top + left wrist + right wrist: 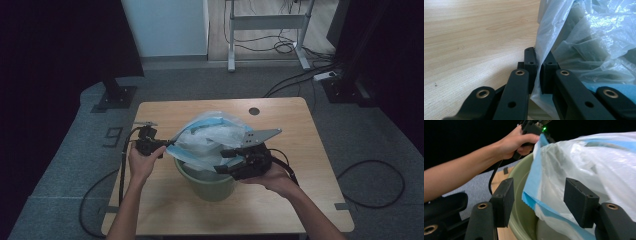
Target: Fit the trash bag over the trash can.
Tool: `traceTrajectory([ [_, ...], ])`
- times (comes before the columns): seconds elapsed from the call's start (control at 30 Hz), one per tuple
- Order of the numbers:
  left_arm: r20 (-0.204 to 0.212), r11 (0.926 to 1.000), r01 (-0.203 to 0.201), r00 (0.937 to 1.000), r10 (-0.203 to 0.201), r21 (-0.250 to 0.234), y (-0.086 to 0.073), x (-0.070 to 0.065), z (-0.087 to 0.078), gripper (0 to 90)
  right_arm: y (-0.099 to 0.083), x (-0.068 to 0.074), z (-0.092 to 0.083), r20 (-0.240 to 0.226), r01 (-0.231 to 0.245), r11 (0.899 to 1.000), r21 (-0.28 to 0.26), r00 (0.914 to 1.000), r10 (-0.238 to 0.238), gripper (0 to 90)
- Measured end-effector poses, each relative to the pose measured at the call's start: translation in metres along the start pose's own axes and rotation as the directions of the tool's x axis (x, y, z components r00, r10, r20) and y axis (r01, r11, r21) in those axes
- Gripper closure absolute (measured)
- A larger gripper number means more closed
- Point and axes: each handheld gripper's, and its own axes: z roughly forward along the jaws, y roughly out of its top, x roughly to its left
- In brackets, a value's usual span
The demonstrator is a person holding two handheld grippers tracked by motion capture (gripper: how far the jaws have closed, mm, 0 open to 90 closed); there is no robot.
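A translucent plastic bag [215, 135] with a blue rim billows over a green bucket [210, 186] in the middle of the wooden table [290, 200]. My left gripper [165, 146] is at the bag's left edge. In the left gripper view it [539, 72] is shut on the thin film of the bag [586, 47]. My right gripper [224, 161] is at the bag's right side, above the bucket's rim. Its jaws [540, 200] stand open with the bag's blue edge [531, 182] hanging between them, untouched by either pad. The bucket's wall [520, 195] lies just behind.
The table has a round hole [254, 111] at its back right. Bare wood [474, 37] lies left of the bag. On the floor behind are a desk frame [267, 22], a black stand base [116, 96] and cables [370, 180].
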Motion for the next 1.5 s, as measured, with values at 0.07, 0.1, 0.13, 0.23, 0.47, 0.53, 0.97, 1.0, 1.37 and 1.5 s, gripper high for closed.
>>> traceTrajectory([
  [0.07, 0.0, 1.0, 0.003, 1.0, -0.003, 0.002, 0.0, 0.001, 0.0, 85.7, -0.001, 0.003, 0.004, -0.01, 0.011, 1.0, 0.022, 0.9999, -0.011, 41.6],
  [0.1, 0.0, 1.0, 0.004, 1.0, -0.004, 0.002, 0.0, 0.001, 0.0, 85.6, -0.001, 0.006, 0.005, -0.011, 0.018, 0.999, 0.027, 0.9998, -0.017, 42.1],
  [0.13, -0.001, 1.0, 0.004, 1.0, -0.004, 0.003, 0.0, 0.001, 0.0, 85.6, -0.001, 0.007, 0.006, -0.014, 0.02, 0.999, 0.027, 0.9997, -0.02, 43.3],
  [0.23, -0.001, 1.0, 0.004, 1.0, -0.004, 0.003, 0.0, 0.0, 0.0, 85.6, -0.002, 0.009, 0.009, 0.01, 0.023, 0.999, 0.044, 0.9997, -0.024, 48.5],
  [0.47, -0.003, 1.0, 0.009, 1.0, -0.009, 0.0, 0.0, 0.0, -0.001, 85.5, -0.007, 0.011, 0.012, 0.003, 0.027, 0.996, 0.079, 0.9996, -0.027, 68.4],
  [0.53, -0.003, 1.0, 0.009, 1.0, -0.009, 0.0, 0.0, 0.0, -0.002, 85.5, -0.008, 0.013, 0.013, 0.002, 0.033, 0.996, 0.087, 0.9994, -0.033, 75.8],
  [0.97, -0.003, 0.9999, 0.013, 0.9999, -0.013, 0.003, 0.0, -0.001, -0.001, 85.6, 0.004, 0.025, 0.018, 0.022, -0.001, 1.0, 0.032, 0.9998, 0.001, 57.0],
  [1.0, -0.004, 0.9999, 0.013, 0.9999, -0.013, 0.003, 0.0, -0.001, -0.001, 85.6, 0.004, 0.027, 0.019, 0.024, 0.001, 0.999, 0.036, 0.9997, -0.002, 57.1],
  [1.37, -0.004, 0.9999, 0.014, 0.9999, -0.014, -0.001, 0.0, 0.0, -0.004, 85.4, 0.002, 0.028, 0.038, 0.13, 0.004, 0.988, 0.154, 0.9912, -0.024, 88.9],
  [1.5, -0.004, 0.9998, 0.017, 0.9998, -0.017, -0.006, -0.001, 0.001, -0.006, 85.2, 0.001, 0.027, 0.032, 0.095, 0.006, 0.992, 0.126, 0.9954, -0.018, 89.2],
])
